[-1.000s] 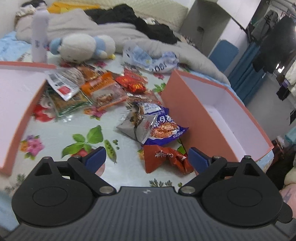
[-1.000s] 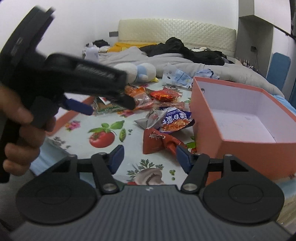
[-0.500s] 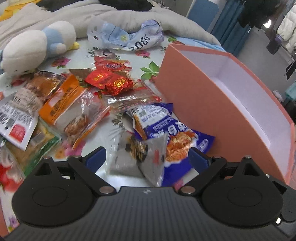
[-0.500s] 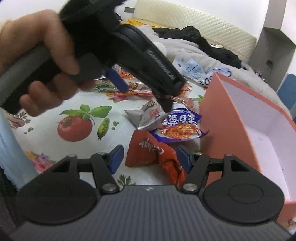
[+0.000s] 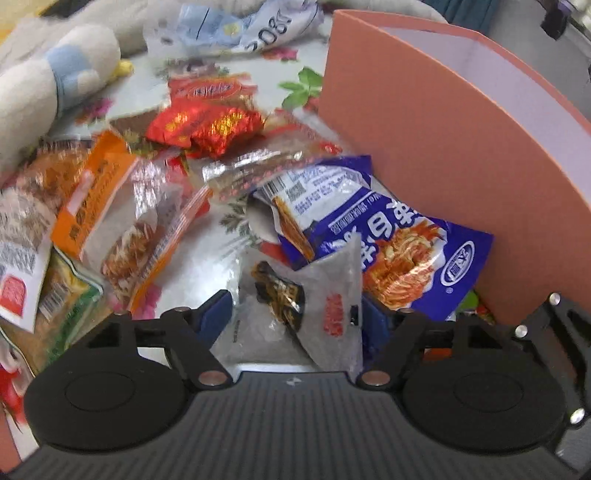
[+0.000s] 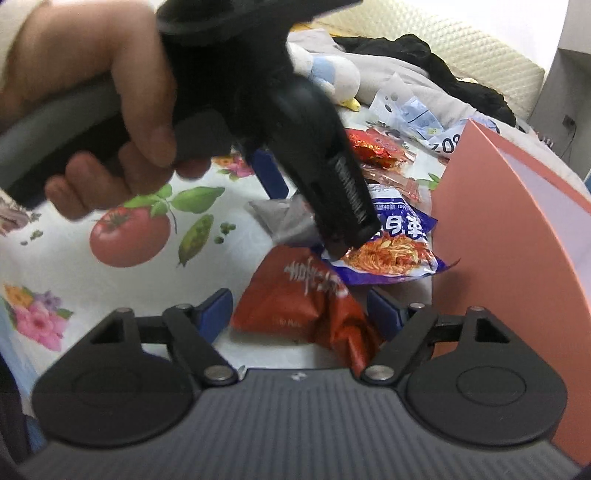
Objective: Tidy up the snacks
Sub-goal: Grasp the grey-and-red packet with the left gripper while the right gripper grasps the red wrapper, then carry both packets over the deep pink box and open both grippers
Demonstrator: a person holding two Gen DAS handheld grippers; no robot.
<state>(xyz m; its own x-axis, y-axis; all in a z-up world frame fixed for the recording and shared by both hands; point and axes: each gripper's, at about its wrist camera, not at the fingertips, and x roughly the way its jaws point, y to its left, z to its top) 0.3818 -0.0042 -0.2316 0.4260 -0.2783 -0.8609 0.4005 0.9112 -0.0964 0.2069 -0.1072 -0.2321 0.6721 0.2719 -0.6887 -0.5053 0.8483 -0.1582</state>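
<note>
My left gripper [image 5: 295, 314] is open, its blue pads on either side of a grey snack packet [image 5: 306, 310] that lies partly on a blue noodle packet [image 5: 384, 236]. My right gripper [image 6: 301, 312] is open around a red snack packet [image 6: 306, 302] on the tablecloth. The left gripper [image 6: 303, 184] also shows in the right wrist view, held by a hand over the grey packet [image 6: 288, 218]. The salmon-coloured box [image 5: 443, 147] stands open just to the right; it also shows in the right wrist view [image 6: 509, 240].
More snacks lie beyond: an orange packet [image 5: 99, 192], red foil packets [image 5: 207, 125], a clear wrapper [image 5: 251, 170], a white-labelled packet [image 5: 18, 251]. A plush toy [image 5: 48, 74] and a crumpled plastic bag [image 5: 236, 26] lie at the far side, with bedding behind.
The left gripper has moved forward and down until the grey packet sits between its pads. The right gripper has closed in on the red packet. Both remain open.
</note>
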